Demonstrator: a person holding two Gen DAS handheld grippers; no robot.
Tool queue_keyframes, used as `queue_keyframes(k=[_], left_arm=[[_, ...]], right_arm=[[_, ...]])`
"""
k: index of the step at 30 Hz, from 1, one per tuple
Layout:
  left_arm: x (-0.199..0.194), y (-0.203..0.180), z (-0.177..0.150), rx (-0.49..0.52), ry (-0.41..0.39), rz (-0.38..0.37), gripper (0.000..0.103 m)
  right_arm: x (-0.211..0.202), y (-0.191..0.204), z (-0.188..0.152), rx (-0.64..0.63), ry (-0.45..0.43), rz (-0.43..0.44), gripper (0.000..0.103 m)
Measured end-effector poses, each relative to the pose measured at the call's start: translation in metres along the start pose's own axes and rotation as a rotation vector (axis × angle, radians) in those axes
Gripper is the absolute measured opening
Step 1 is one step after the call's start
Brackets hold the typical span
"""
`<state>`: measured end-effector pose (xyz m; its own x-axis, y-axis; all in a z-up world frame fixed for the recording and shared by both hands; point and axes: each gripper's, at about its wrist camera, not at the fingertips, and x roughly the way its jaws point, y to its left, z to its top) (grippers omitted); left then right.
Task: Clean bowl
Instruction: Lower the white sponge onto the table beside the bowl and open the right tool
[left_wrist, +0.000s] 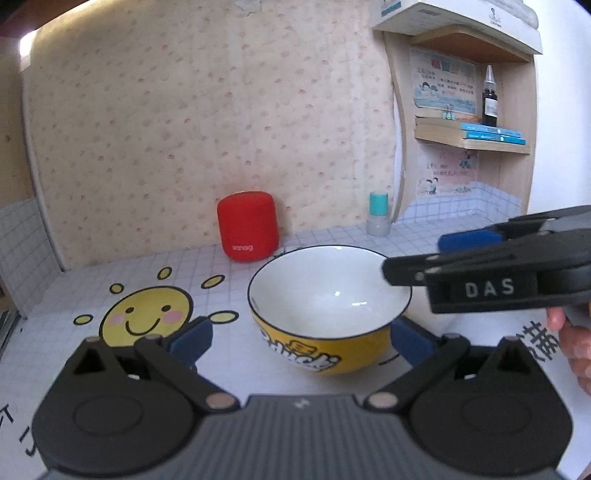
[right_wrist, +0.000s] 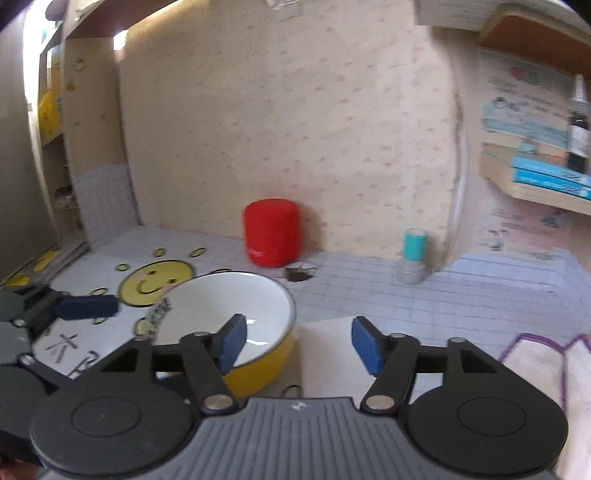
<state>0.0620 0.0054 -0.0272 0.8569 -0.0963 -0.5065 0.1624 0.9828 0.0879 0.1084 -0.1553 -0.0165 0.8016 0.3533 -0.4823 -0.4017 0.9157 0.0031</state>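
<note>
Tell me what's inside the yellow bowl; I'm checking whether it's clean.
The bowl shows a bare white interior with only light glints. From the right wrist view, a pad of the right hand-held gripper covers part of the near inner wall.

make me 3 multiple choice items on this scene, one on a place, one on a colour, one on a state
1. Where does the red speaker stand?
A. behind the bowl, against the wall
B. inside the bowl
C. on the shelf

2. What colour is the bowl outside?
A. green
B. yellow
C. black

3. How is the right gripper?
A. shut on the bowl
B. shut on a cloth
C. open, holding nothing

Answers:
1. A, it stands on the tiled counter by the wall, past the bowl.
2. B, the outer wall is yellow with lettering, the inside white.
3. C, its blue pads stand apart with only bare counter between them.
</note>
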Motion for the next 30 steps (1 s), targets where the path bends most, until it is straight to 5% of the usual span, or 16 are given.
queue_keyframes(k=[4, 21, 30], left_arm=[[-0.008, 0.008, 0.002, -0.021, -0.022, 0.015, 0.103], [0.02, 0.039, 0.024, -0.079, -0.027, 0.018, 0.103], [0.042, 0.049, 0.034, -0.056, -0.034, -0.042, 0.103]], right_arm=[[-0.009, -0.007, -0.005, 0.02, -0.016, -0.024, 0.071], [0.004, -0.027, -0.036, 0.088, 0.026, -0.133, 0.072], [0.017, -0.027, -0.032, 0.091, 0.057, -0.168, 0.082]])
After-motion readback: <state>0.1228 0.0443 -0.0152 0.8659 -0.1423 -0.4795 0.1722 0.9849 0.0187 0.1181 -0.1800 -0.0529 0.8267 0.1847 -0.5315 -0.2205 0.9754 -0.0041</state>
